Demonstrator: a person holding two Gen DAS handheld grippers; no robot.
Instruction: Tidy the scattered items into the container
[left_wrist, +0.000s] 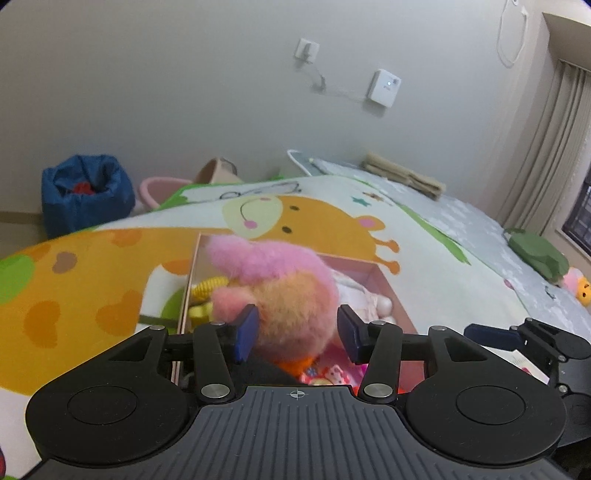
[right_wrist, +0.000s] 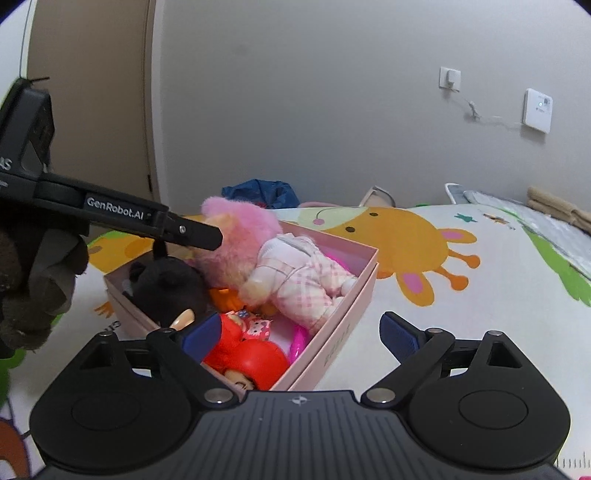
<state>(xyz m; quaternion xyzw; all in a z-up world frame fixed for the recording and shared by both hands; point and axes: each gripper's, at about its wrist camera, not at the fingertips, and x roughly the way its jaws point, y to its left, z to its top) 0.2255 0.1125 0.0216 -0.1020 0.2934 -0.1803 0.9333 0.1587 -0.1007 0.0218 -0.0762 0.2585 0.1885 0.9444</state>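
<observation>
Left gripper (left_wrist: 297, 338): jaws set either side of the pink-haired doll (left_wrist: 280, 288), pads against or just at the fuzzy head; whether the fingers actually press on it can't be told from the left wrist view. In the right wrist view, one left finger (right_wrist: 199, 234) is seen touching the doll's pink hair, doll lying in the pink box (right_wrist: 332, 314) w/ body in pink-checked outfit sloped toward the box's right wall.

Right gripper (right_wrist: 299, 338): spread wide, nothing held, positioned over the near corner of the box; left pad over the red-clad doll (right_wrist: 245, 354), right pad over the mat (right_wrist: 480, 295).

Box contents noted: pink-haired doll, red-clad doll at near end, dark plush bear (right_wrist: 170, 291) at left end, orange item partly hidden between them, magenta plastic piece (right_wrist: 299, 341) by the right wall. Yellow item (left_wrist: 208, 286) seen at box's left side in left wrist view.

Box rests on giraffe-print mat. Off mat, by the wall: blue bag (left_wrist: 86, 194).
</observation>
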